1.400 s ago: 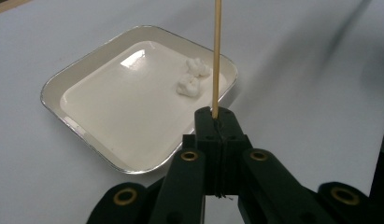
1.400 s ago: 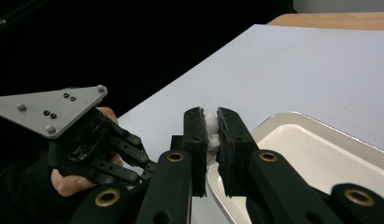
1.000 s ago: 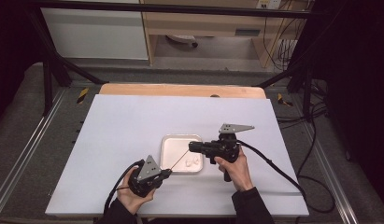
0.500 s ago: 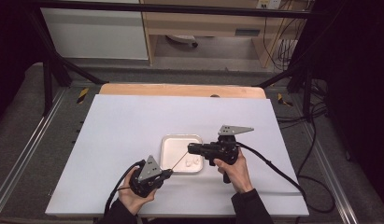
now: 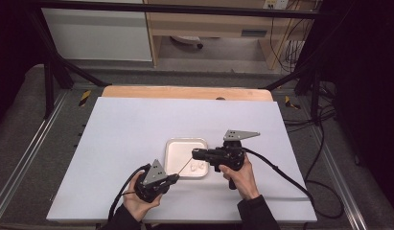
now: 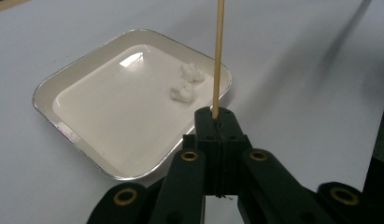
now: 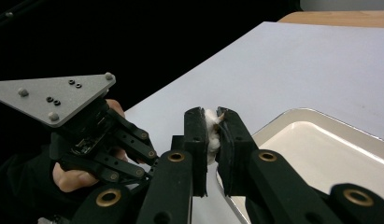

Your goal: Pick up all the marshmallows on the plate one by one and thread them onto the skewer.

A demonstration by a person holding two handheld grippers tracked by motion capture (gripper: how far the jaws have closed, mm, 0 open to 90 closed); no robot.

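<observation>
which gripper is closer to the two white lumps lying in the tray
Right. The right gripper hangs just above the two white lumps in the tray, clamped on a similar white piece. The left gripper sits off the tray's near left corner, holding a wooden skewer.

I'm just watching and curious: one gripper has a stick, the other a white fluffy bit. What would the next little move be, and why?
Probably push the white puff further along the skewer. The left gripper is shut on the skewer's end, the right gripper is shut on the puff, and the skewer's far end meets it. Two more puffs wait in the tray.
</observation>
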